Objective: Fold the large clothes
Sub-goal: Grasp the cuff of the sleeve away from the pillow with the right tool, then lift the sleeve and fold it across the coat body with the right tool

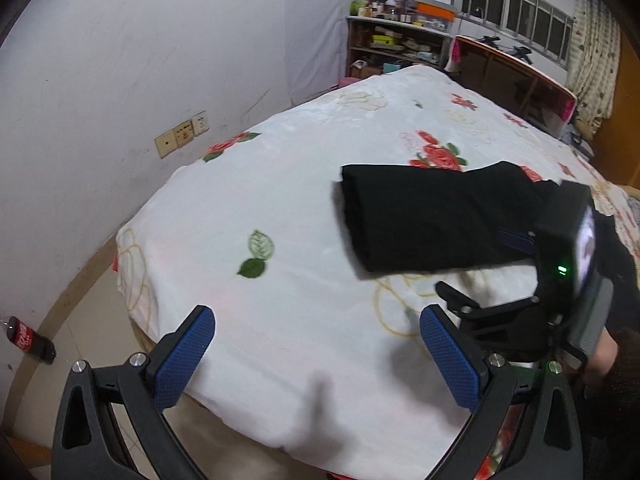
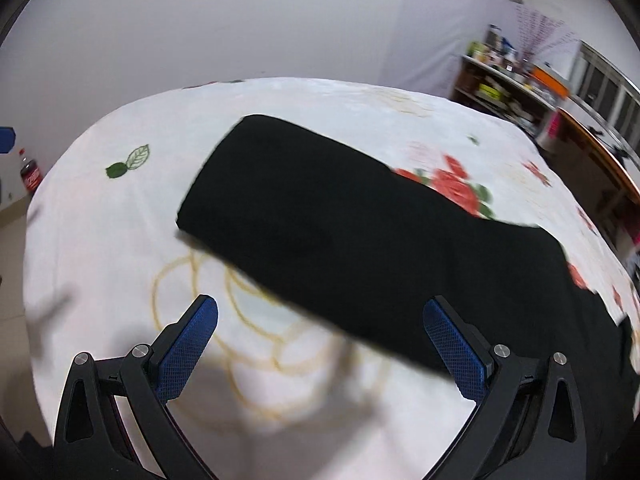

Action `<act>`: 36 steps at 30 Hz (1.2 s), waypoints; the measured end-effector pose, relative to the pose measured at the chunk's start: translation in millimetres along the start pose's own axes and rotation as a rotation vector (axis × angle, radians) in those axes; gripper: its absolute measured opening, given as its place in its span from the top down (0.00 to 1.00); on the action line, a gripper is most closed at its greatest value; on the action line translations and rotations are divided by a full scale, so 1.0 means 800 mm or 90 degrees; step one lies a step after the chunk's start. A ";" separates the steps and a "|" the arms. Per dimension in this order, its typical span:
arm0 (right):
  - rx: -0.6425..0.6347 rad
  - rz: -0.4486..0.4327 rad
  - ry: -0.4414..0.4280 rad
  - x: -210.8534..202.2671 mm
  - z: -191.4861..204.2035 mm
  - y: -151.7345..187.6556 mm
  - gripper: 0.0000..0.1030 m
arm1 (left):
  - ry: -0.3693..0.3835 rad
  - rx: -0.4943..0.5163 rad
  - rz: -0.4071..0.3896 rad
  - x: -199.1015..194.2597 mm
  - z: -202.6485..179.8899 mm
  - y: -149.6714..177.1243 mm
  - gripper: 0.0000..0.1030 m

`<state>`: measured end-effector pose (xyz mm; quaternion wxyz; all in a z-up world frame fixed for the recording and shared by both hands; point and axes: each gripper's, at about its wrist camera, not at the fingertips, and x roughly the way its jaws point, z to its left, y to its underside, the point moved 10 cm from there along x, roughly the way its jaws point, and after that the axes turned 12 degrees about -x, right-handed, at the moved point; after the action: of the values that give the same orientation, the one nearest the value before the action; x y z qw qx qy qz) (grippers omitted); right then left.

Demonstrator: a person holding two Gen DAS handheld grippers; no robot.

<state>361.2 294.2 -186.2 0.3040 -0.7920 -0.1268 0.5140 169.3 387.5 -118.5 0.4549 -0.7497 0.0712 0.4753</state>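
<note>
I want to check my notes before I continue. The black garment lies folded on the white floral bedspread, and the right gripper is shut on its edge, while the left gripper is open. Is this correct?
Not quite. The right gripper is open too: the right wrist view shows its jaws spread wide, holding nothing. The rest stands: the black garment lies folded on the white floral bedspread, and the left gripper is open.

A wide bed covered by a white quilt printed with red roses and green leaves (image 1: 280, 200) fills most of both views. On the pale tiled floor (image 1: 80, 316) beside the bed's corner lies a dark plastic cola bottle with a red label (image 1: 28, 339). A row of beige wall sockets (image 1: 182, 138) sits on the plain white wall (image 1: 140, 40). Past the bed's far end stands a brown wooden shelf crowded with jars and boxes (image 1: 394, 42), with barred windows (image 1: 516, 8) and a patterned curtain (image 1: 594, 64) to its right.
</note>
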 end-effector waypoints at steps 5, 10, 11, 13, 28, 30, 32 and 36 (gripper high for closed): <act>-0.034 0.001 -0.032 0.040 0.030 -0.026 0.00 | 0.013 -0.019 0.024 0.015 0.011 0.004 0.00; -0.060 0.007 -0.002 0.066 0.037 -0.039 0.02 | 0.022 -0.038 0.033 0.022 0.019 0.004 0.00; -0.051 0.001 0.003 0.066 0.033 -0.043 0.07 | 0.021 -0.040 0.033 0.024 0.019 0.003 0.00; -0.024 -0.010 0.001 0.063 0.026 -0.050 0.34 | 0.022 -0.041 0.034 0.025 0.019 0.002 0.00; 0.086 -0.102 0.062 -0.059 -0.070 -0.077 0.75 | 0.084 -0.017 0.003 0.007 -0.050 -0.021 0.00; 0.120 -0.114 0.074 -0.084 -0.093 -0.071 0.76 | 0.100 -0.006 -0.012 0.002 -0.072 -0.028 0.00; 0.153 -0.129 0.090 -0.112 -0.121 -0.061 0.77 | 0.121 0.001 -0.020 -0.001 -0.096 -0.035 0.00; 0.183 -0.146 0.143 -0.157 -0.165 -0.041 0.80 | 0.176 -0.010 -0.009 0.006 -0.146 -0.045 0.00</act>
<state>427.0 209.3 -35.6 0.4825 -0.7734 -0.1069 0.3970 266.9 321.8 -84.2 0.4384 -0.8121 0.1244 0.3645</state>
